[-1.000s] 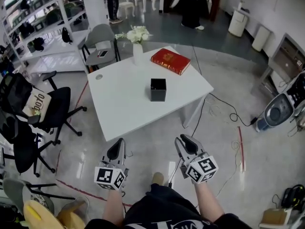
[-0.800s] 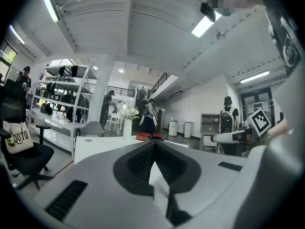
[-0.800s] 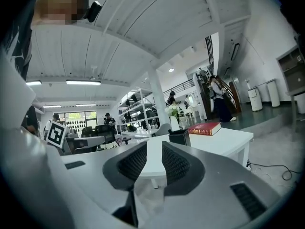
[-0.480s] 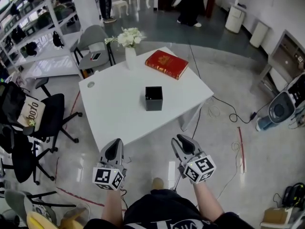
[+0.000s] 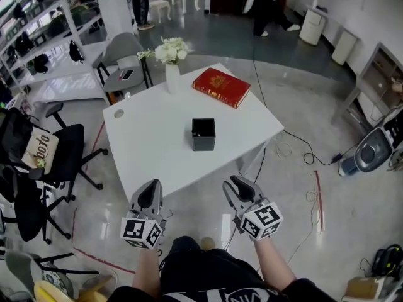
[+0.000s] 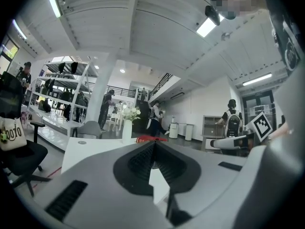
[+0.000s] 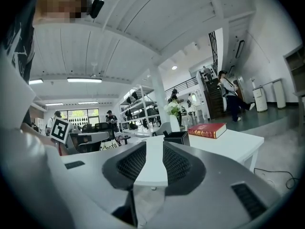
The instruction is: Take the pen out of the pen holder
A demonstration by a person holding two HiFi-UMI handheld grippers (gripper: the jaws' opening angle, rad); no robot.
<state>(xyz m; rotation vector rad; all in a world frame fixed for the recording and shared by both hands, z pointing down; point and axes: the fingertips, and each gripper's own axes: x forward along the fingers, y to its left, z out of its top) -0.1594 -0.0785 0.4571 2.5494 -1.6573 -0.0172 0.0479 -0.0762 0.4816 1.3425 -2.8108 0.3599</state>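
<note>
I see the pen holder (image 5: 203, 134) at the middle of the table (image 5: 151, 145) — the book (image 5: 221, 87) lies behind it, to the right. The vase (image 5: 171, 79) stands left of the book, by the far edge.

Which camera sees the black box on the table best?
The head view: it looks down on the black pen holder, whole, in the middle of the table. The right gripper view shows it small, side-on and far off. The left gripper view doesn't show it clearly.

Open tabletop (image 5: 151, 150) before pen holder (image 5: 203, 134), book (image 5: 221, 87) and vase (image 5: 170, 80) behind, office chair (image 5: 66, 146) left
</note>
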